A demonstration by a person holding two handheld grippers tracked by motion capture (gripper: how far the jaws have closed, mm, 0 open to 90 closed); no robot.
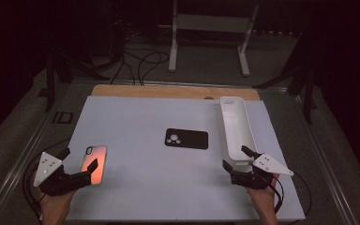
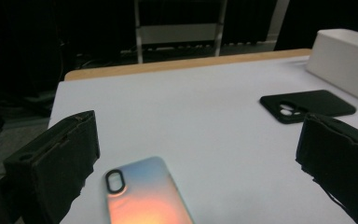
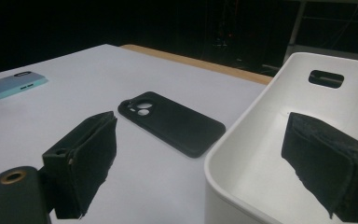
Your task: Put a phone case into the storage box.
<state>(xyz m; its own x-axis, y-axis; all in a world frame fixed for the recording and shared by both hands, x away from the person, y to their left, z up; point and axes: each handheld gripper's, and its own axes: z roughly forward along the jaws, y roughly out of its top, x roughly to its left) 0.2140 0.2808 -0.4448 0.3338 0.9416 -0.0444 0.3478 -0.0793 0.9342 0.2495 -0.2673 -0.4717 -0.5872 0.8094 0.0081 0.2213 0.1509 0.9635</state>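
Lying flat — 2 phone cases [image 1: 94, 163], 1 tray [image 1: 235, 126]

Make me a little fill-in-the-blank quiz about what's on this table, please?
1. The left gripper has its jaws ____ above the shiny orange phone case.
2. The phone case in the middle of the table is coloured ____.
3. The right gripper sits at the near end of a long white ____, one jaw inside it and one outside.

Missing words: open; black; tray
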